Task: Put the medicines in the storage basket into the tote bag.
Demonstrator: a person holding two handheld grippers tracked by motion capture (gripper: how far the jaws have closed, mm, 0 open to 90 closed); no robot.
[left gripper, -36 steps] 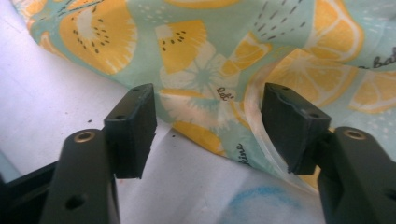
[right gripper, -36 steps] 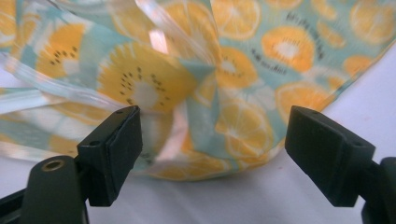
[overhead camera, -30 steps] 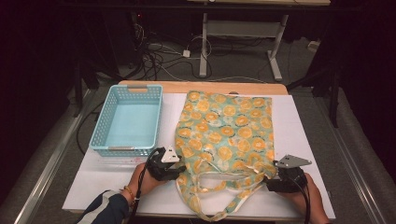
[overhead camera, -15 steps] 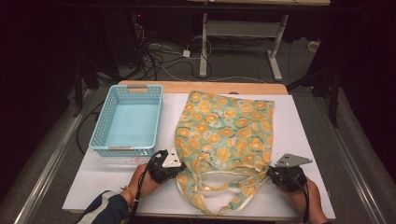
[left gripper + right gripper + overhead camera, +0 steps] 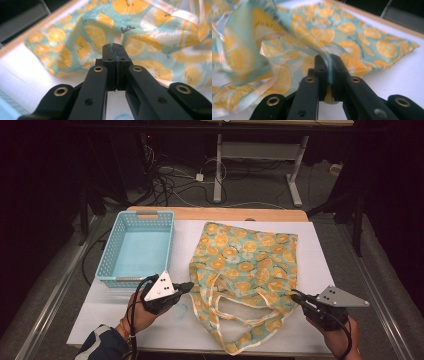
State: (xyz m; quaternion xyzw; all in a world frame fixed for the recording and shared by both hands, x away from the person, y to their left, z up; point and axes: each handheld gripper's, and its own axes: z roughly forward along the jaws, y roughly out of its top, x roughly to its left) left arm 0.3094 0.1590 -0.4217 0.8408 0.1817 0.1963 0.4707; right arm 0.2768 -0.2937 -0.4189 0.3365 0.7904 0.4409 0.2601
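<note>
A tote bag (image 5: 245, 255) printed with orange slices on pale teal lies flat on the white table top (image 5: 120, 320), its mouth and loop handles (image 5: 235, 316) toward me. My left gripper (image 5: 189, 286) is at the bag's near left edge. In the left gripper view its jaws (image 5: 113, 46) are pressed together, and the folds of the cloth (image 5: 150, 25) run into their tips. My right gripper (image 5: 295, 295) is at the bag's near right corner. In the right gripper view (image 5: 328, 60) it is shut on a strip of the fabric (image 5: 352, 32), which rises between the jaws.
An empty light blue plastic basket (image 5: 131, 280) stands on the table's left half, just beyond my left hand. The table's wooden far edge (image 5: 220, 213) lies behind the bag. Cables and desk legs are on the dark floor beyond.
My right gripper has drawn to the right with the bag's corner, so the bag's near end is spread wider. The left gripper has stayed at the left edge.
</note>
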